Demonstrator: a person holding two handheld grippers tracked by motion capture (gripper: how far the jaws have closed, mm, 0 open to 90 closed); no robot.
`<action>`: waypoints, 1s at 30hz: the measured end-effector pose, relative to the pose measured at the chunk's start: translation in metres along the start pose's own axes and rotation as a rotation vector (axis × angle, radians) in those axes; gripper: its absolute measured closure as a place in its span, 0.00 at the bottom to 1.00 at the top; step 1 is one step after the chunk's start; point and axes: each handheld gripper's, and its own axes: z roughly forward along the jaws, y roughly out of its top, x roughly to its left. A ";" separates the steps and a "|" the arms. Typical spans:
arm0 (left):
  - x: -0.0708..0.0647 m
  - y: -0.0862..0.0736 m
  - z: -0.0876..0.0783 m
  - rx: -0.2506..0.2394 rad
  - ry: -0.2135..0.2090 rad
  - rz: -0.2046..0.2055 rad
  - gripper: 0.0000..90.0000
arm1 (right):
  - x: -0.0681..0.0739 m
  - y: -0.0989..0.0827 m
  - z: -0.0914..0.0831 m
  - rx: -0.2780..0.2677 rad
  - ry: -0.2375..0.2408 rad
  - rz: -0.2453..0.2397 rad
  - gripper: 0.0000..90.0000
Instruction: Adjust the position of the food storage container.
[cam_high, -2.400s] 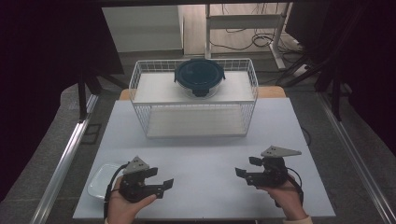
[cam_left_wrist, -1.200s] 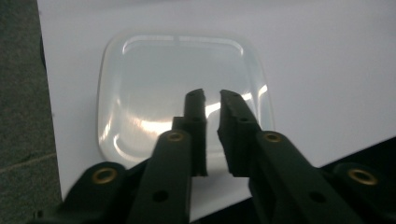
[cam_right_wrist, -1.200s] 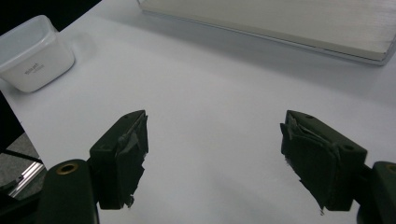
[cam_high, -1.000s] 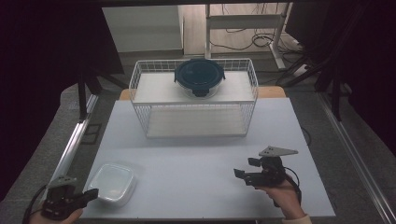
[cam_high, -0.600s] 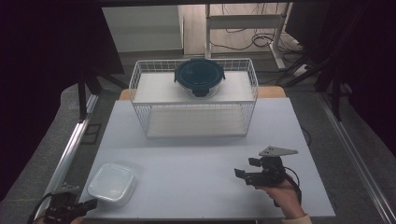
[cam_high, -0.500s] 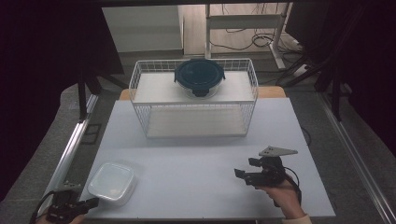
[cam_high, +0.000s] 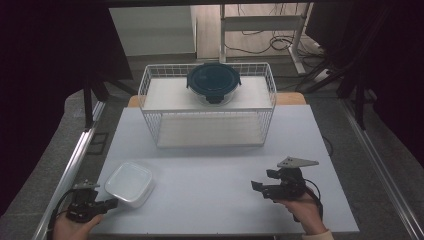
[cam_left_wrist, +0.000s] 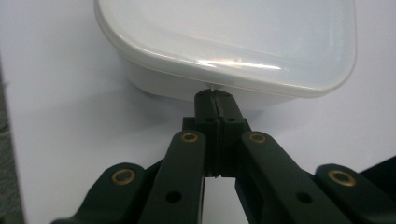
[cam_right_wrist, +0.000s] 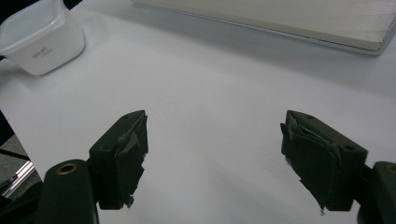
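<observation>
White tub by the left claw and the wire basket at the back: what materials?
White tub: looks like translucent plastic with a smooth, semi-gloss finish; light glints along the rounded lid edge, and its walls look milky. Wire basket: probably metal wire with a white coating; thin grid of straight rods, uniformly white, no bare metal visible. Neither is certain from looks alone.

Open counter (cam_high: 215, 175): between my two tongs I see bare white surface, free to cross.
Near-left corner: the white tub (cam_high: 128, 183) sits just ahead of my closed left tongs (cam_left_wrist: 215, 95), blocking that path.
Far side: the wire basket (cam_high: 150, 95) with its round lidded bowl (cam_high: 213, 82) walls off the back.
Right tongs (cam_right_wrist: 212, 156): spread wide over bare counter.
</observation>
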 end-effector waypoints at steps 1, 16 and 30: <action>0.000 0.003 0.002 -0.002 -0.006 0.000 1.00 | 0.000 0.000 0.000 0.000 0.000 0.001 0.25; 0.015 0.018 0.009 -0.017 0.008 -0.039 0.99 | -0.001 -0.001 0.000 0.005 -0.006 0.003 0.25; 0.032 0.045 0.012 -0.019 0.029 -0.072 0.99 | 0.003 -0.001 0.003 0.023 -0.011 -0.015 0.25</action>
